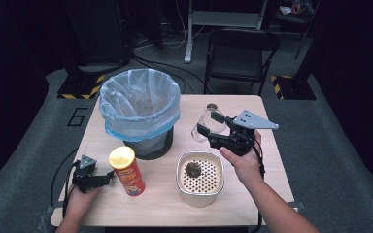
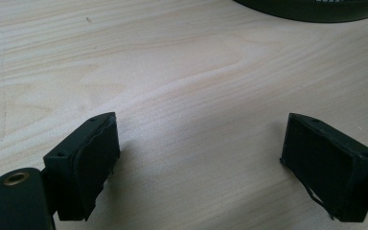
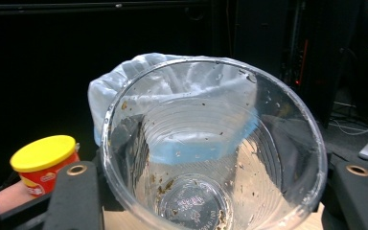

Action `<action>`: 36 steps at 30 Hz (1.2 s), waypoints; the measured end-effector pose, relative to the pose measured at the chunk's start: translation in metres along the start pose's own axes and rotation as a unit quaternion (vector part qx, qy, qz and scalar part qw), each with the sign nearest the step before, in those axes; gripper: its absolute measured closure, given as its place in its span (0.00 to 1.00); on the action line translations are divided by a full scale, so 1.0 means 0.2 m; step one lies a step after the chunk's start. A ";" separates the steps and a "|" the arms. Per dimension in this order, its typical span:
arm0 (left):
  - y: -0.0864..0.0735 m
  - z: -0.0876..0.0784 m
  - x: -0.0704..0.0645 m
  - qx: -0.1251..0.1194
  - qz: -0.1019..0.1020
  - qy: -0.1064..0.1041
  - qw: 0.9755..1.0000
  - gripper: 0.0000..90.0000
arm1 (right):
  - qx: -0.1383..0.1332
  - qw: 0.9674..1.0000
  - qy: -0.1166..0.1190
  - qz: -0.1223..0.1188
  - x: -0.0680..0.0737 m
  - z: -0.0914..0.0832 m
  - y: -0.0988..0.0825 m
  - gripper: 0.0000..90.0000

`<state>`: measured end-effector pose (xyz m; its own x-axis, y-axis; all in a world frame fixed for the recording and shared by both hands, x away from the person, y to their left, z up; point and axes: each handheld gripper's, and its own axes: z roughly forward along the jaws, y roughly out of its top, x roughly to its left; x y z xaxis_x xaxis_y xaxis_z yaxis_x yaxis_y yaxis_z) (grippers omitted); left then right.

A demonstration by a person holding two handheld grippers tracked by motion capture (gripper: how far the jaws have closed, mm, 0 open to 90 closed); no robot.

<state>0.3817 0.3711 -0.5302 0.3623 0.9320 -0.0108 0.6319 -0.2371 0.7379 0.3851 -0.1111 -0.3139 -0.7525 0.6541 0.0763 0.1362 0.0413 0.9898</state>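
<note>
My right gripper (image 1: 209,124) is shut on a clear plastic cup (image 1: 205,120), held above the right half of the table and tipped on its side. In the right gripper view the cup (image 3: 206,158) opens toward the camera between the jaws, with brown specks stuck inside. Behind it stands the bin with a pale blue bag (image 3: 124,81). My left gripper (image 1: 108,175) rests at the table's front left, open, with nothing but bare wood between its jaws (image 2: 199,158).
The bagged bin (image 1: 140,104) stands at the back left of the table (image 1: 165,204). A red chip can with a yellow lid (image 1: 127,171) stands just right of my left gripper. A perforated metal container (image 1: 200,191) holds a dark clump (image 1: 193,169). A folding chair (image 1: 240,53) is beyond the table.
</note>
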 end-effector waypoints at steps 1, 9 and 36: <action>0.00 0.00 0.00 -0.001 -0.001 0.000 1.000 0.14 | 0.000 1.000 0.002 -0.004 0.01 0.00 0.01 0.37; -0.01 0.00 -0.01 -0.002 -0.006 0.000 1.000 0.14 | 0.007 1.000 0.012 -0.022 0.06 0.03 0.09 0.37; -0.01 0.00 -0.01 -0.006 -0.010 0.000 1.000 0.14 | 0.018 0.998 0.031 -0.045 0.13 0.37 0.51 0.36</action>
<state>0.3801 0.3698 -0.5313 0.3488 0.9368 -0.0252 0.6310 -0.2149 0.7454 0.4268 -0.0332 -0.2190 -0.8014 0.5981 -0.0037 0.0887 0.1249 0.9882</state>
